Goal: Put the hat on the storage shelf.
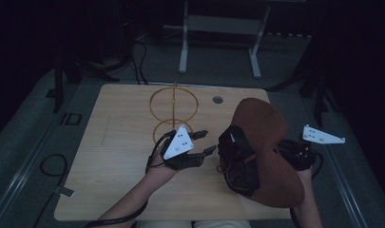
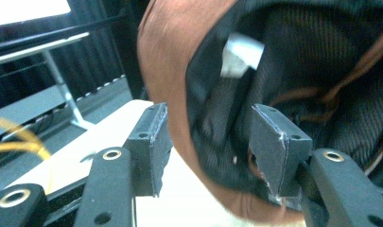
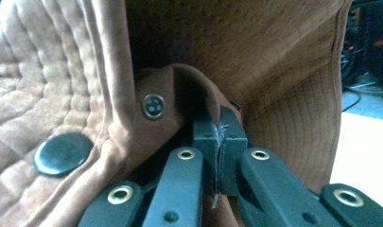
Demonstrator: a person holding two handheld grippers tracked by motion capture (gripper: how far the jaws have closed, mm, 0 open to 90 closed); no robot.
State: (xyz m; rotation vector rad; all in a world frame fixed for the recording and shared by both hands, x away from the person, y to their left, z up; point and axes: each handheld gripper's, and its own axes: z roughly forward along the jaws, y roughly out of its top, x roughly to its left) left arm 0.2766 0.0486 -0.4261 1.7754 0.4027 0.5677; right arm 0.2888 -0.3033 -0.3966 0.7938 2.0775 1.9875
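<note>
A brown quilted hat [image 1: 264, 128] with a dark lining hangs over the right half of the wooden table [image 1: 119, 128]. My right gripper [image 1: 294, 153] reaches into it from the right. In the right gripper view its jaws [image 3: 220, 130] are shut on a fold of the hat's brown fabric [image 3: 274, 56], near a dark snap button [image 3: 61, 152]. My left gripper [image 1: 210, 141] stands open just left of the hat. In the left gripper view the hat's rim and lining [image 2: 179, 71] lie close ahead of the spread jaws [image 2: 208, 123], and the pads do not press on it.
A gold wire stand [image 1: 173, 111] with two rings rises at the table's middle, just behind my left hand. A round cable hole [image 1: 217, 99] sits near the far edge. White frame legs [image 1: 183, 52] and cables lie on the floor beyond.
</note>
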